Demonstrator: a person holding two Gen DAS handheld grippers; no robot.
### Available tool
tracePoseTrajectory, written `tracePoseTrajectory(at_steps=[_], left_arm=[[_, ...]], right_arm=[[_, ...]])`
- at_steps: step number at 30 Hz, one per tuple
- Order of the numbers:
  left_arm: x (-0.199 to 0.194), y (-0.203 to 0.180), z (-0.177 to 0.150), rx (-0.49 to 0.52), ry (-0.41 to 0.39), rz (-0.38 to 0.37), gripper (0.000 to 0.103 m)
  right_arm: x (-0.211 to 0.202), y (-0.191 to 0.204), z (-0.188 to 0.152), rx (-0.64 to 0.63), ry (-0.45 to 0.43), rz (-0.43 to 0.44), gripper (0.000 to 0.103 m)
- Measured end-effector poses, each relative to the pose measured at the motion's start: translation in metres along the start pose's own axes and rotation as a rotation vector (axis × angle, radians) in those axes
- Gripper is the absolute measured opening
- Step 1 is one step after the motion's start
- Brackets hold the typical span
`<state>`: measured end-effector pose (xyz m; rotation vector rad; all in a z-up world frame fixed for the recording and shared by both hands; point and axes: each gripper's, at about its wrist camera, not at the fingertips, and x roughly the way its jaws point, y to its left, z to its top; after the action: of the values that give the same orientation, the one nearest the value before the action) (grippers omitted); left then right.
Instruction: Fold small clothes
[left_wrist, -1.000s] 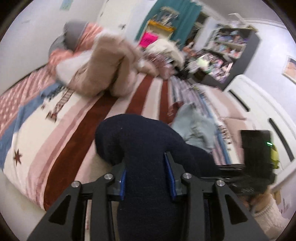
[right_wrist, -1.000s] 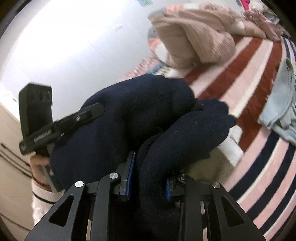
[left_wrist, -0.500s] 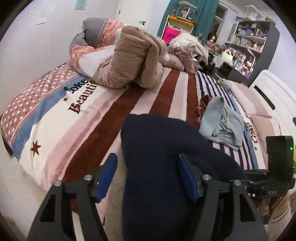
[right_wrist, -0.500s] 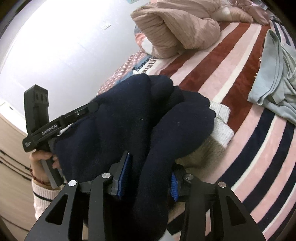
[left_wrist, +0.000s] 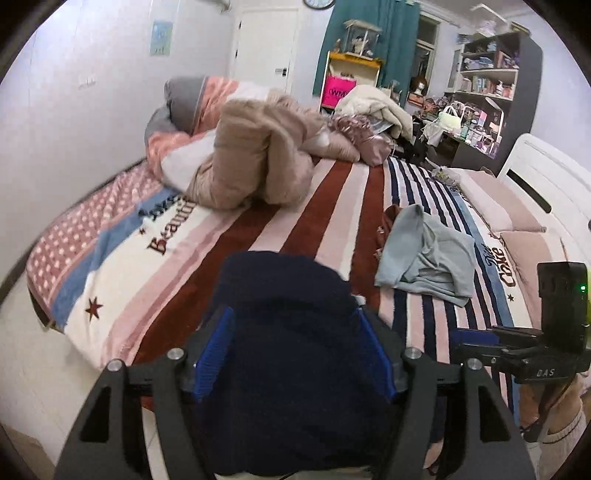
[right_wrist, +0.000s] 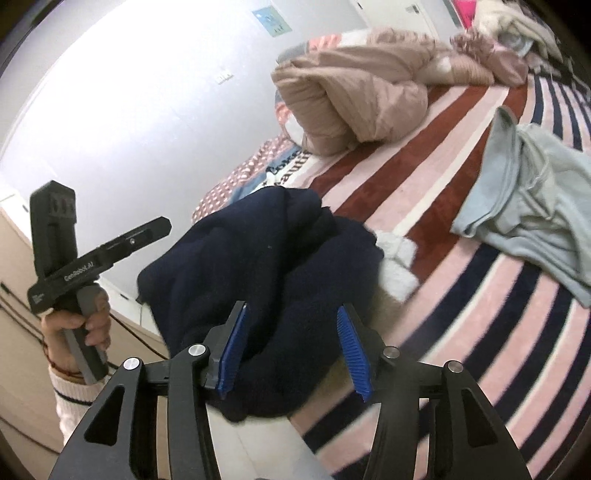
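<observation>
The navy garment (right_wrist: 266, 280) lies bunched at the near edge of the bed (left_wrist: 325, 206), a rounded heap that sits between the fingers of both your grippers. It looks rolled or doubled over on itself, with a white fuzzy bit (right_wrist: 397, 258) poking out at its far side; whether that is its lining or another item you cannot tell from here. Judging by the shape, this piece is folded or close to it, though the bundle is lumpy rather than flat.

Your left gripper (left_wrist: 291, 354) stands wide apart, its blue pads (left_wrist: 214, 350) flanking the heap and at most brushing its sides, not pinching. Your right gripper (right_wrist: 291, 343) is spread too, with a clear gap beside its right pad, so neither tool grips the cloth; both are released.

Further out on the striped blanket, a pale blue garment (left_wrist: 424, 258) lies crumpled and unfolded, well apart from the navy one, with a scrap of dark red cloth (left_wrist: 388, 221) at its edge. That seems to be the work left. A tan quilt (left_wrist: 255, 166) is piled near the wall.
</observation>
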<state>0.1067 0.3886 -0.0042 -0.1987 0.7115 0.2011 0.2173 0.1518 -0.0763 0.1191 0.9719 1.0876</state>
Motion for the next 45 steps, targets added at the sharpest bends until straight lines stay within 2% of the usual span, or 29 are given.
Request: tracePoseTrajectory(at_steps=[2,6,9,13,17,18,19,23,24,25,26,28,34,45], left_arm=[[-0.010,-0.026,-0.006,0.032,-0.037,-0.002,0.065],[-0.027,-0.087,-0.020,0.084,-0.116,-0.013,0.071],[-0.040,-0.133,-0.032,0.126,-0.184,-0.049,0.078],[-0.058,-0.186,-0.049,0.163,-0.293,-0.055,0.086],[-0.080,-0.234,-0.075,0.154,-0.419,-0.103,0.097],[-0.085,-0.243,-0.081,0.153,-0.446,-0.111,0.102],[-0.087,-0.250,-0.086,0.153,-0.467,-0.114,0.102],[-0.099,-0.279,-0.109,0.134,-0.547,-0.123,0.102],[-0.099,-0.286,-0.114,0.132,-0.555,-0.123,0.102],[-0.099,-0.291,-0.118,0.132,-0.558,-0.122,0.102],[-0.098,-0.295,-0.122,0.133,-0.557,-0.122,0.102],[-0.097,-0.305,-0.130,0.144,-0.556,-0.117,0.102],[-0.097,-0.316,-0.140,0.175,-0.558,-0.093,0.102],[-0.098,-0.319,-0.145,0.188,-0.558,-0.094,0.102]], right_arm=[[-0.020,-0.005,-0.014,-0.022,-0.028,-0.012,0.053],[-0.059,-0.017,-0.043,-0.030,-0.090,-0.072,0.054],[-0.099,-0.026,-0.070,-0.035,-0.149,-0.131,0.055],[-0.159,-0.027,-0.111,-0.071,-0.252,-0.250,0.058],[-0.216,-0.024,-0.152,-0.104,-0.352,-0.385,0.060],[-0.227,-0.023,-0.162,-0.114,-0.377,-0.425,0.067],[-0.240,-0.020,-0.173,-0.128,-0.407,-0.471,0.074],[-0.272,-0.010,-0.210,-0.191,-0.492,-0.629,0.075],[-0.278,-0.008,-0.218,-0.201,-0.513,-0.658,0.086],[-0.283,-0.006,-0.225,-0.206,-0.539,-0.681,0.101],[-0.288,-0.003,-0.232,-0.207,-0.573,-0.701,0.103],[-0.296,0.001,-0.245,-0.222,-0.620,-0.706,0.103],[-0.311,0.005,-0.258,-0.217,-0.664,-0.733,0.103],[-0.319,0.006,-0.262,-0.183,-0.696,-0.742,0.103]])
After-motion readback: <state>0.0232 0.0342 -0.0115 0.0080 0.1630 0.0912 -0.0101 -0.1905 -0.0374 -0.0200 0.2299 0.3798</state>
